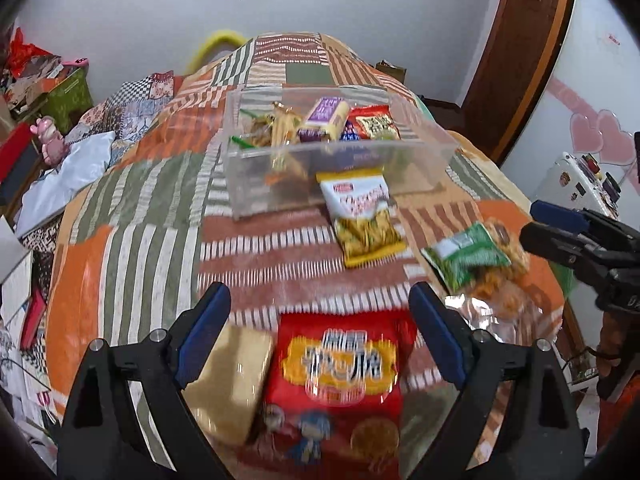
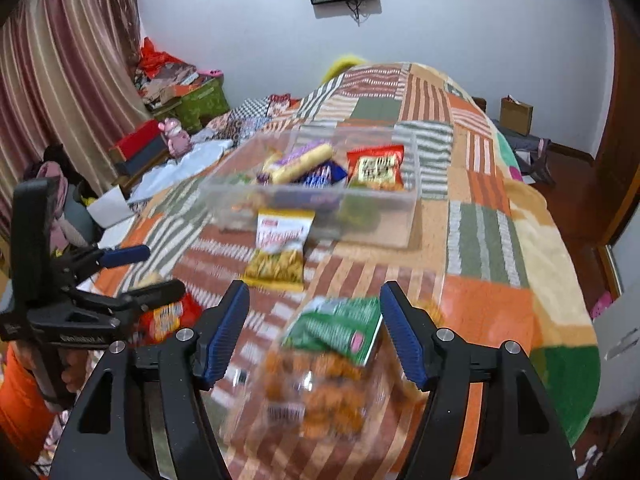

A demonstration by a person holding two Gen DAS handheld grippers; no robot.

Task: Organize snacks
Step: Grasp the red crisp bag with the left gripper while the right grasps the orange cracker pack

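A clear plastic bin (image 1: 424,168) (image 2: 384,228) holding several snack packs sits mid-bed. A yellow-and-white snack bag (image 1: 366,220) (image 2: 280,248) lies just in front of it. My left gripper (image 1: 320,308) is open, its jaws straddling a red snack bag (image 1: 340,368) with a beige wrapped bar (image 1: 232,380) beside the left finger. My right gripper (image 2: 314,300) is open, its jaws either side of a green-topped bag of orange snacks (image 2: 328,360) (image 1: 472,260). Each gripper shows in the other's view, the right one (image 1: 560,228) and the left one (image 2: 132,272).
The patchwork bedspread (image 1: 140,208) (image 2: 480,240) covers the bed. Boxes, clothes and a pink toy (image 1: 50,140) crowd the left side. A door (image 1: 516,60) and white fridge stand at right. A curtain (image 2: 60,100) hangs at far left.
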